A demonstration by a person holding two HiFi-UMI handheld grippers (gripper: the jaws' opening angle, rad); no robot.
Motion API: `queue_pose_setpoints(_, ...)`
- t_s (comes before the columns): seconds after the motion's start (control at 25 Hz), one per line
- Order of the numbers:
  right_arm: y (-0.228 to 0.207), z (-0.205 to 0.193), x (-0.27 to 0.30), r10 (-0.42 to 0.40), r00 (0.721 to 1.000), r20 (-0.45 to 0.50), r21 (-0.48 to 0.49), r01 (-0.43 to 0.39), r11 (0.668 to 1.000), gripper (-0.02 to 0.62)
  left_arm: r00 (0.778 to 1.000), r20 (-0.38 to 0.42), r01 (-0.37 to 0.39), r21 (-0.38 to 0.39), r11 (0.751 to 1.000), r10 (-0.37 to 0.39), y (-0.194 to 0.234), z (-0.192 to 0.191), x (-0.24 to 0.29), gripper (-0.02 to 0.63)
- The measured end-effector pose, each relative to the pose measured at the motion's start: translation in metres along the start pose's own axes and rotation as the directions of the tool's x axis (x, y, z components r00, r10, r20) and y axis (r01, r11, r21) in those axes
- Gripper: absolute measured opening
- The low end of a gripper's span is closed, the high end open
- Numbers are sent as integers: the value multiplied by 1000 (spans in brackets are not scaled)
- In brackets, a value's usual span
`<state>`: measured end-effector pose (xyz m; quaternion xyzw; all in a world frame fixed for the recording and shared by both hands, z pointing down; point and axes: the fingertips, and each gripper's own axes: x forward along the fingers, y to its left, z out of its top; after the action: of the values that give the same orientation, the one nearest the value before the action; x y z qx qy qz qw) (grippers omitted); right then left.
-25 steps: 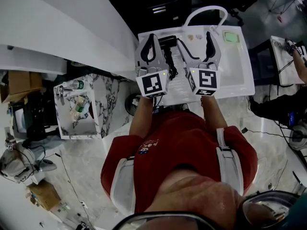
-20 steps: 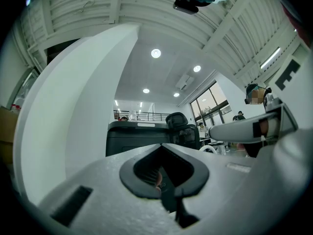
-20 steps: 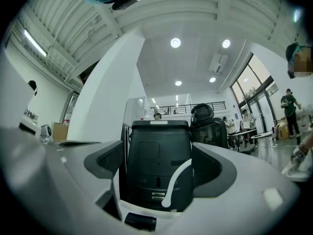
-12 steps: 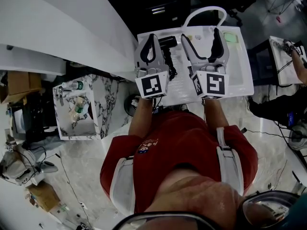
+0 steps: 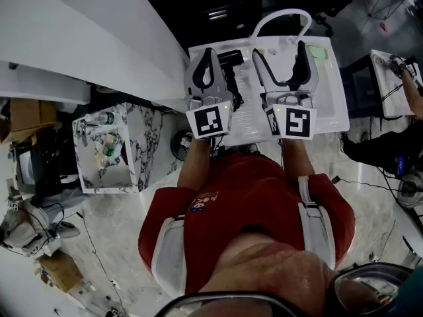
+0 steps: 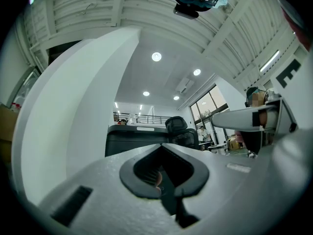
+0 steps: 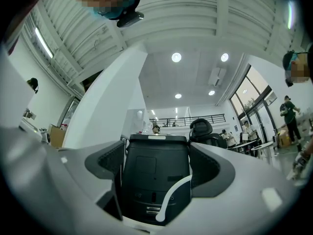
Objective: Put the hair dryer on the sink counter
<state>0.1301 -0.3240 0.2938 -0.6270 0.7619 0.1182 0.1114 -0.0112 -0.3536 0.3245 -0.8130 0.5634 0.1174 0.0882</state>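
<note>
L hand-held gripper [image 5: 210, 51] closed; R hand-held gripper [image 5: 277, 49] open, empty; hair dryer [image 5: 231, 59] barrel lies crosswise.

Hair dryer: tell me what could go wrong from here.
1. The hair dryer lies on the sink counter between the grippers. Its cord is bunched right beside the left gripper, whose tongs are shut. Pulling that gripper back could snag the cord and drag the hair dryer.
2. The hair dryer sits near the counter's far edge. A nudge from the right gripper, tongs open, might push it off.
</note>
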Motion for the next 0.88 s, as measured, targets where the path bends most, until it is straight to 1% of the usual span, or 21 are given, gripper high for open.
queue_pose_setpoints(0.04,-1,-1,-1,-4,1000,4,0,4,1000,422,1000,-10,-1,5,1000,1,0,-2,-1,2)
queue_pose_setpoints(0.16,-3,-6,-1,-9,1000,-9,2,9,1000,417,996,-94,2,33,999,1,1,-21,-6,2)
queue_pose_setpoints(0.2,-4,-8,-1,-10,1000,-15,5,10,1000,416,996,-84,1,26,1000,1,0,-18,-5,2)
queue_pose_setpoints(0.28,-6,-11,0,-11,1000,-24,14,12,1000,410,999,-34,0,5,1000,0,-2,-7,-2,2)
queue_pose_setpoints(0.4,-7,-15,0,-7,999,-35,31,8,999,402,998,-63,5,23,1000,-4,0,-15,-5,2)
queue_pose_setpoints(0.64,-10,-20,0,-1,999,-54,50,4,999,368,998,-60,13,25,1000,-12,-3,-12,-6,2)
queue_pose_setpoints(0.68,-10,-20,0,0,998,-56,53,3,999,358,998,-58,11,26,1000,-10,-3,-12,-6,2)
queue_pose_setpoints(0.8,-9,-22,0,-2,998,-60,52,5,999,321,996,-86,11,38,999,-8,-2,-18,-7,2)
queue_pose_setpoints(0.88,-9,-24,0,-4,998,-69,51,7,999,298,999,-37,8,14,1000,-7,-4,-7,-5,2)
